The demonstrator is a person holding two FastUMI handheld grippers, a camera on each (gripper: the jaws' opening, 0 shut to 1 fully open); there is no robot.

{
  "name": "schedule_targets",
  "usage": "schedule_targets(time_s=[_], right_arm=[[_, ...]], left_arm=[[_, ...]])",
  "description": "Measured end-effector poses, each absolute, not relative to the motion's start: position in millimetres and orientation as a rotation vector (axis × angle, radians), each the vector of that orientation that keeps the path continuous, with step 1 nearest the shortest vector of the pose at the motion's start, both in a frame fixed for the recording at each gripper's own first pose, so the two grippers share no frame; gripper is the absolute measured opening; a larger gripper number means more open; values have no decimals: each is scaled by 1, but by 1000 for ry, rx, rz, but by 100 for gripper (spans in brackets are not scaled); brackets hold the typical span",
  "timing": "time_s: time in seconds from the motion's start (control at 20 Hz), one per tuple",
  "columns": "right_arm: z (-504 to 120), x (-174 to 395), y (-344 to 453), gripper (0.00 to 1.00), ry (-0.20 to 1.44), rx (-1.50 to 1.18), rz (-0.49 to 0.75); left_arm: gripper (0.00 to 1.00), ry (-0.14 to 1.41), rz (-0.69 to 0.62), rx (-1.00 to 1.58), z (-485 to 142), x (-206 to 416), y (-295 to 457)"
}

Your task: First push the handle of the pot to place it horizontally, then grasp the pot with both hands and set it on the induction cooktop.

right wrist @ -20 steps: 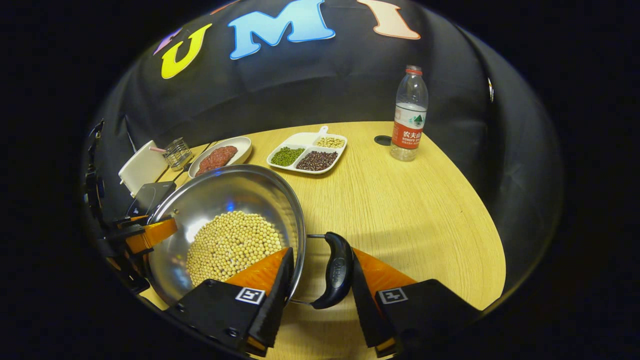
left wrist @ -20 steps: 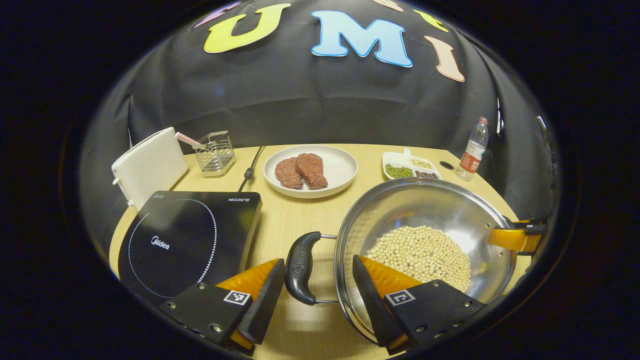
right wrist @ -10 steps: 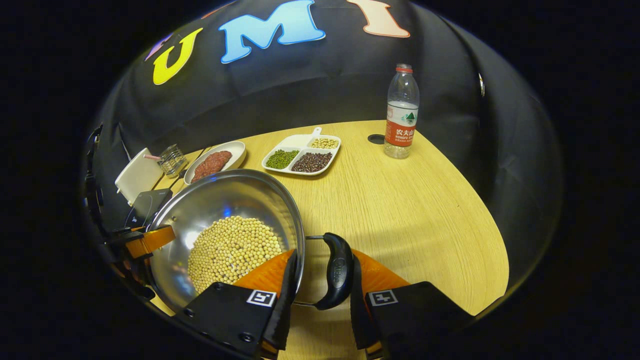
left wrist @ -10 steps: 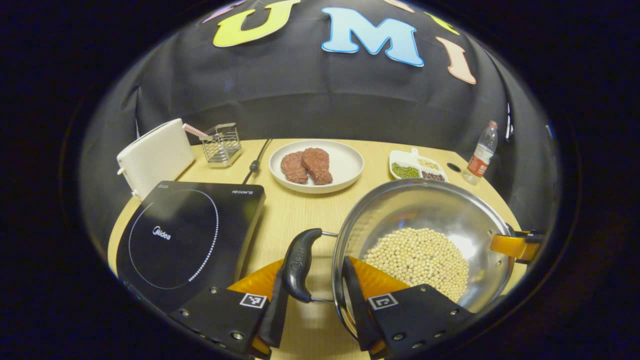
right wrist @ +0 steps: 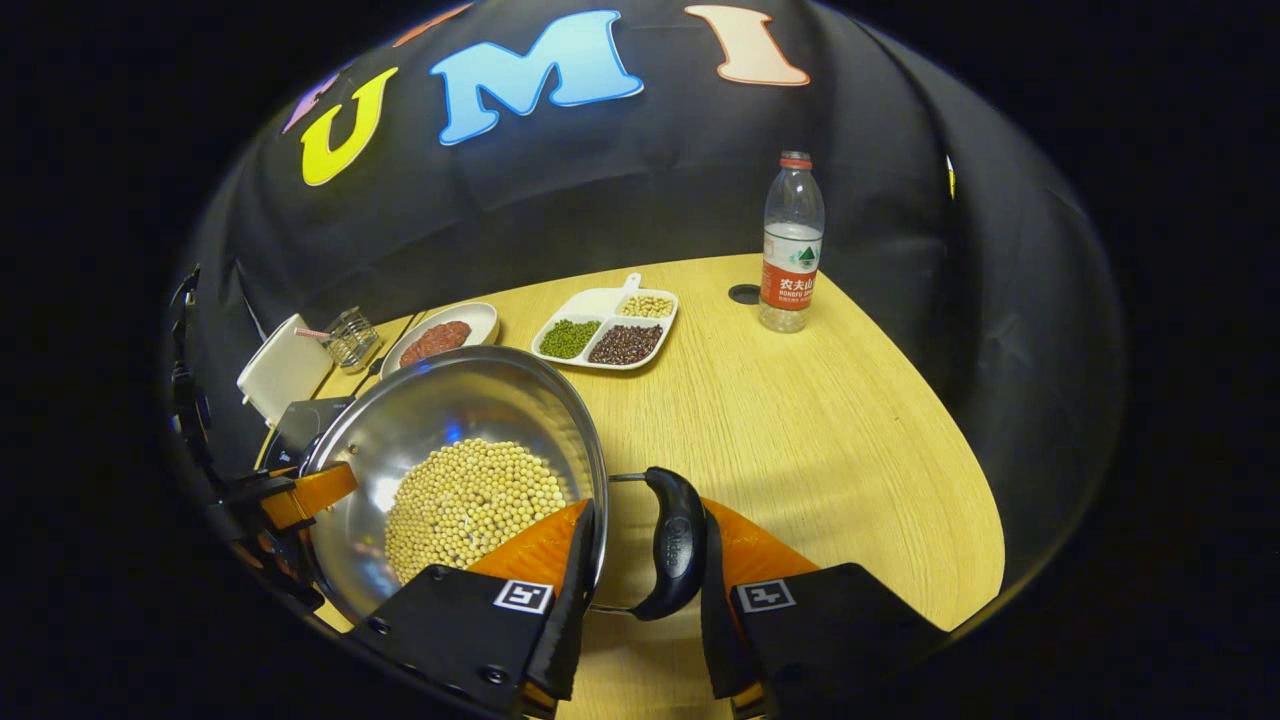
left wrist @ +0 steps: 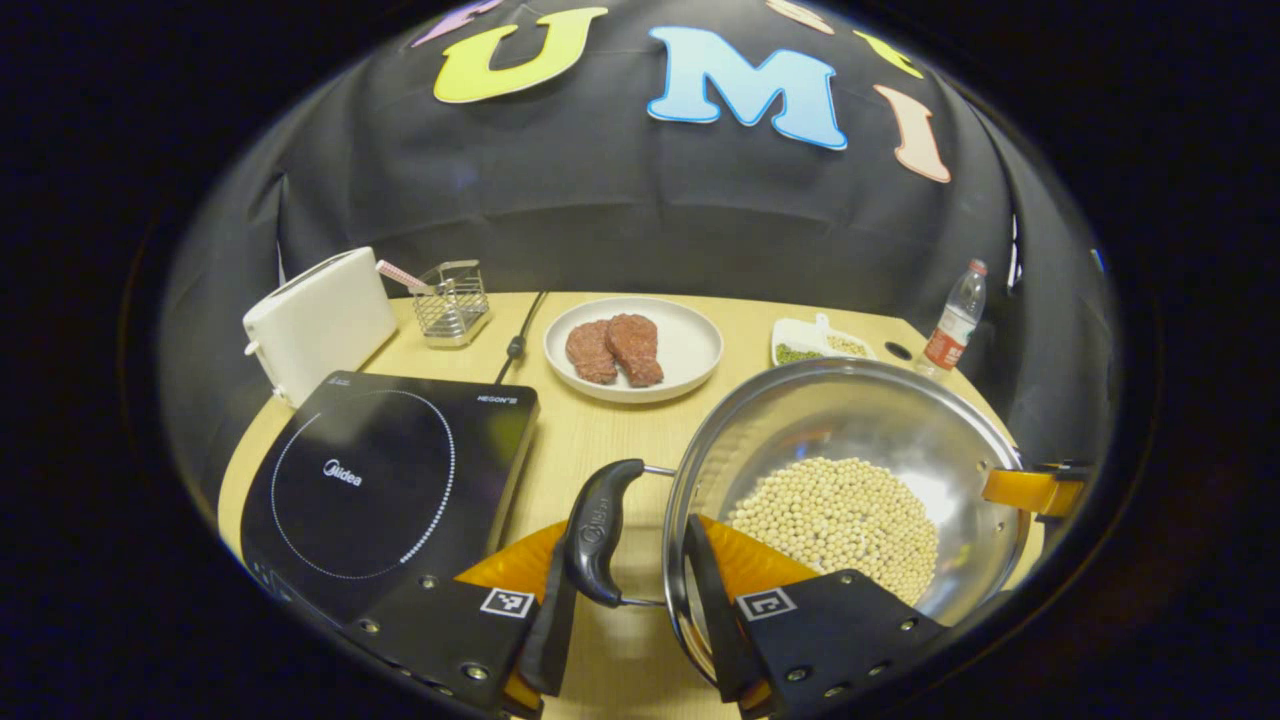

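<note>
A steel pot (left wrist: 850, 420) with soybeans (left wrist: 835, 515) in it is held between both grippers, right of the black induction cooktop (left wrist: 380, 480). My left gripper (left wrist: 625, 560) is shut on the pot's black left handle (left wrist: 598, 530), one finger outside the handle and the other inside the rim. My right gripper (right wrist: 645, 540) is shut the same way on the pot's right handle (right wrist: 675, 545), at the near side of the pot (right wrist: 460, 400). The right gripper (left wrist: 1035, 490) also appears at the pot's far rim in the left gripper view. Both handles lie level.
Behind the cooktop stand a white toaster (left wrist: 320, 320) and a wire rack (left wrist: 450, 300). A plate (left wrist: 690, 350) with two meat pieces lies at the back. A divided dish of beans (right wrist: 605, 335) and a water bottle (right wrist: 790, 245) stand on the wooden table (right wrist: 830, 430).
Both grippers closed from open onto the pot's handles. Since then the table has dropped a little in both views, and the pot's rim now hides part of the divided dish.
</note>
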State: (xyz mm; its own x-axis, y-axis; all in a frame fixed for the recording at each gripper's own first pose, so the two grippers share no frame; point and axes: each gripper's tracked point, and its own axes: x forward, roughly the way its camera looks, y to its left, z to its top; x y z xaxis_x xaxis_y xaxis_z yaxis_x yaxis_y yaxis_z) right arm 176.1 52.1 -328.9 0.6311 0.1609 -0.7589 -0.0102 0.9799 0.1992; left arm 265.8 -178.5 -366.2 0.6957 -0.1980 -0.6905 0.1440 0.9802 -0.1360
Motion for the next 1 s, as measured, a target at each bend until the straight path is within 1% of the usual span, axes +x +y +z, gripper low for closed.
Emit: schedule_targets(time_s=[0.2,0.25,0.3,0.35,0.65,0.7,0.75,1.0], right_arm=[[-313,166,60,49,865,193,82],[-308,163,63,52,861,194,78],[-305,160,66,49,858,193,76],[-300,158,69,52,850,193,72],[-282,149,94,52,827,192,77],[-280,147,99,49,823,191,79],[-276,147,104,52,818,189,81],[-268,141,129,52,808,188,89]], left_arm=[[58,757,-205,-69,-347,262,-168],[58,754,-207,-72,-344,262,-164],[58,750,-210,-75,-340,262,-160],[58,745,-213,-79,-337,261,-156],[58,712,-212,-88,-316,256,-126],[58,711,-210,-94,-314,256,-120],[58,708,-208,-100,-312,256,-113],[58,699,-203,-105,-306,254,-84]])
